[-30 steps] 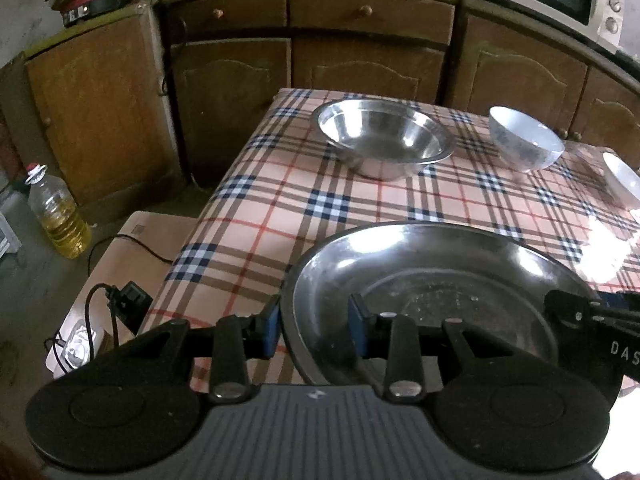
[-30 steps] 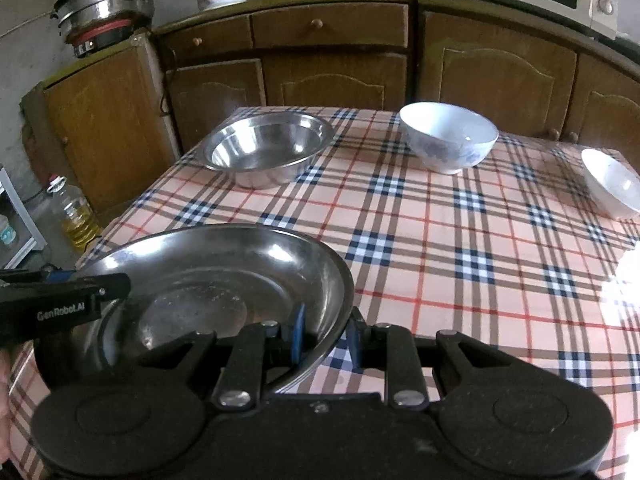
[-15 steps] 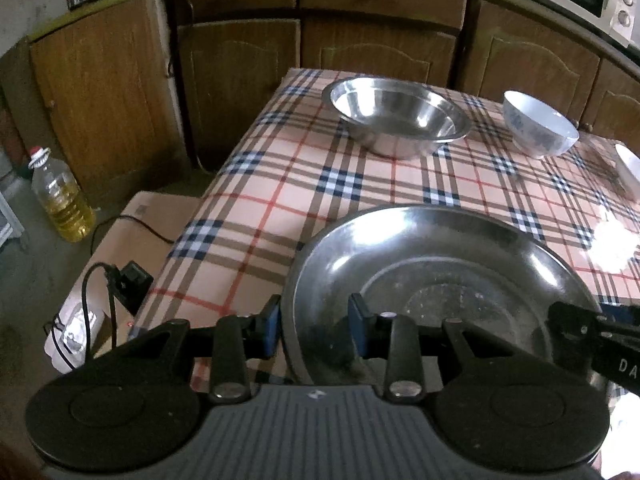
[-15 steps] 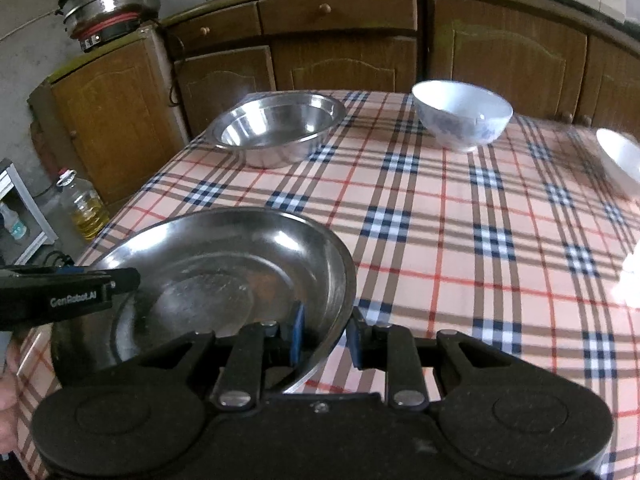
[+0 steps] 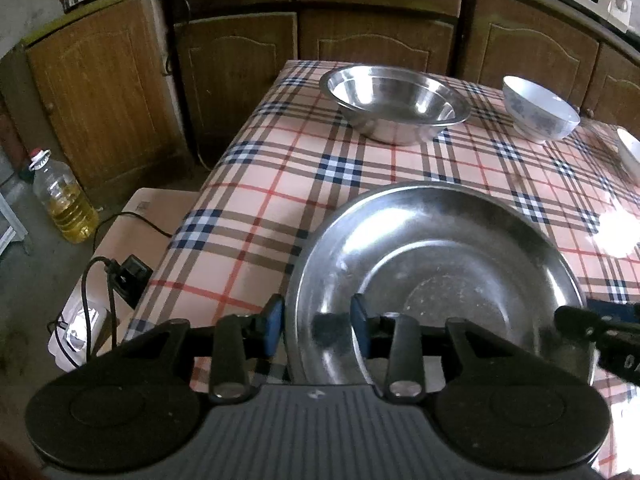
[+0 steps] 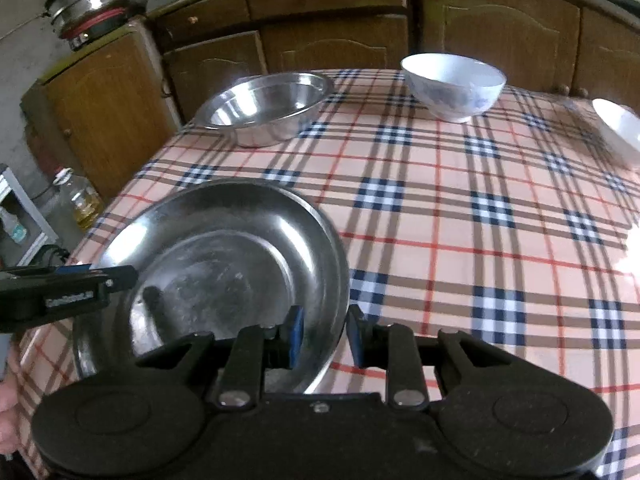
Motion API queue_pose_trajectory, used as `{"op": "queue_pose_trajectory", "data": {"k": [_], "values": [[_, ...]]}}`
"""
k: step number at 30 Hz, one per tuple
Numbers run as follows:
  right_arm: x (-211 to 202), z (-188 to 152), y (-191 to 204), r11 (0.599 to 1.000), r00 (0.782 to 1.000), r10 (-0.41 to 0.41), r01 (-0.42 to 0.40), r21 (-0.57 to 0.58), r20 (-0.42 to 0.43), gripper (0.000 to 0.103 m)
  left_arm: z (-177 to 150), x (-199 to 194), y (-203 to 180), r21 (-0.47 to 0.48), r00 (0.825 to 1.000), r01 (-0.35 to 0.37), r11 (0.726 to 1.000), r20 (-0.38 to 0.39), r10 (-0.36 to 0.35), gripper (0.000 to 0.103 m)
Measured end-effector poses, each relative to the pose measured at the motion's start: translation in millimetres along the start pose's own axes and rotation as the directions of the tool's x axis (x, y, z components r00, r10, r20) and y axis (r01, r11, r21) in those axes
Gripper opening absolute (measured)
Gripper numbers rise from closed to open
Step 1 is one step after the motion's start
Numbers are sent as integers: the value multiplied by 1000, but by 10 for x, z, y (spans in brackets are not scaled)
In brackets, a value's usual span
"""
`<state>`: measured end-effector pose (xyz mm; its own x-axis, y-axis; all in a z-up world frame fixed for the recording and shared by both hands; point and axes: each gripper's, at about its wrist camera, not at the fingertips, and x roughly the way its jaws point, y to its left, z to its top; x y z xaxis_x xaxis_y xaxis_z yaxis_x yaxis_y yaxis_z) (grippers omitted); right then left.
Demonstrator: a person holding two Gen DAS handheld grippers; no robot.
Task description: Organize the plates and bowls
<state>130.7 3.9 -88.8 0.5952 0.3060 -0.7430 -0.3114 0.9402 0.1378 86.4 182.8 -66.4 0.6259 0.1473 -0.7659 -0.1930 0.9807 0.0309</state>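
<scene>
Both grippers straddle opposite rims of the large steel plate (image 5: 436, 264) at the near end of the checked surface (image 5: 304, 184)

The left gripper (image 5: 316, 322) has the plate's left rim between its blue fingers (image 5: 273, 320) and the right gripper (image 6: 323, 338) has the right rim; both pairs stand narrowly apart and are easing wider, and the pads seem just clear of the metal, though the view is too close to be sure. A steel bowl (image 5: 394, 104) sits at the far end, with a white bowl (image 6: 454, 86) beside it and a second white bowl (image 6: 618, 128) at the right edge
</scene>
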Motion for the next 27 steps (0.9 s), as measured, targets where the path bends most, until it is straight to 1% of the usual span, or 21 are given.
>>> {"op": "queue_pose_trajectory", "data": {"k": [2, 6, 8, 10, 12, 14, 17, 19, 23, 27], "values": [[-35, 21, -13, 1000, 1000, -3, 3, -1, 11, 38, 7, -10, 16, -9, 1000, -3, 1000, 5, 3, 37], [-104, 71, -33, 1000, 999, -12, 12, -5, 33, 41, 31, -66, 54, -37, 1000, 2, 999, 19, -2, 39], [-147, 105, -40, 1000, 999, -14, 14, -8, 45, 49, 60, -117, 65, -48, 999, 9, 999, 31, -8, 41], [-188, 147, -31, 1000, 998, -23, 24, -19, 60, 52, 96, -172, 63, -60, 999, 12, 998, 46, -9, 48], [-220, 185, -19, 999, 997, -19, 22, -30, 71, 53, 136, -216, 45, -62, 998, 18, 998, 58, -14, 52], [-252, 231, 0, 999, 997, -19, 22, -44, 80, 58, 171, -245, 27, -62, 998, 19, 998, 66, -15, 55], [-289, 293, 16, 998, 996, -15, 20, -54, 90, 60, 222, -263, 21, -68, 997, 25, 997, 68, -20, 58], [-312, 339, 26, 998, 995, -10, 16, -62, 94, 62, 273, -273, 15, -71, 997, 23, 997, 72, -18, 62], [-352, 443, 41, 997, 994, -7, 16, -80, 112, 67, 391, -284, 14, -70, 996, 11, 997, 85, -5, 64], [-354, 576, 19, 997, 992, -11, 21, -79, 130, 67, 507, -277, 6, -70, 996, 10, 998, 94, -3, 67]]}}
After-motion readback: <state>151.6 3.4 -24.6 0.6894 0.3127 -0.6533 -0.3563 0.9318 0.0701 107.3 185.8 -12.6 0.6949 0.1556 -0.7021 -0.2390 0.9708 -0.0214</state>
